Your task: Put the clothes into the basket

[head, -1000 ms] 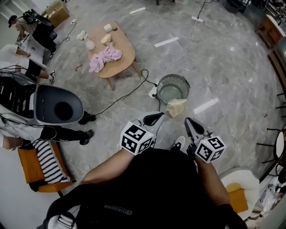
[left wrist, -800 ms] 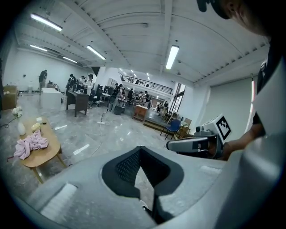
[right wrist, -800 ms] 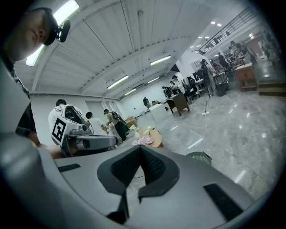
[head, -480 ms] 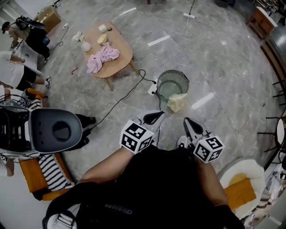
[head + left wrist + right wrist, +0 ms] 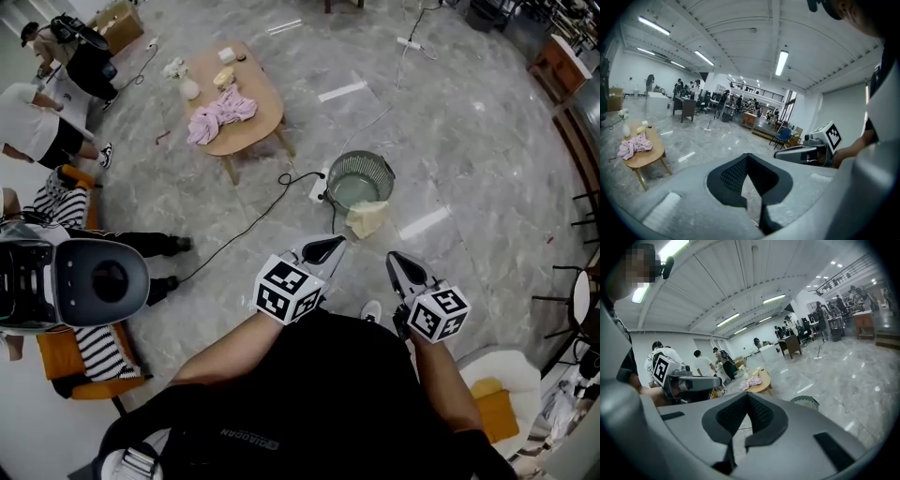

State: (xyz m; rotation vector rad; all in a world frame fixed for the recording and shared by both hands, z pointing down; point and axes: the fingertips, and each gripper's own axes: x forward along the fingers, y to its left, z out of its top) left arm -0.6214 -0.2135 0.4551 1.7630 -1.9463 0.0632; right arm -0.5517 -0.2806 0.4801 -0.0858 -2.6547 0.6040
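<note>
A pile of pink clothes lies on a low wooden table at the far left, also seen as pink clothes and pink clothes. A round wire basket stands on the floor ahead, and a pale yellow cloth hangs over its near rim. The basket shows low in the right gripper view. My left gripper and right gripper are held side by side in front of my body, well short of the basket. Both the left gripper and the right gripper are shut and hold nothing.
A black cable and a power strip lie on the floor between table and basket. People stand at the far left; a grey domed device and an orange chair with a striped cloth are at left. A white seat is at lower right.
The grey domed device has slid left and lower in the head view. Both grippers keep their place in front of my body and stay shut.
</note>
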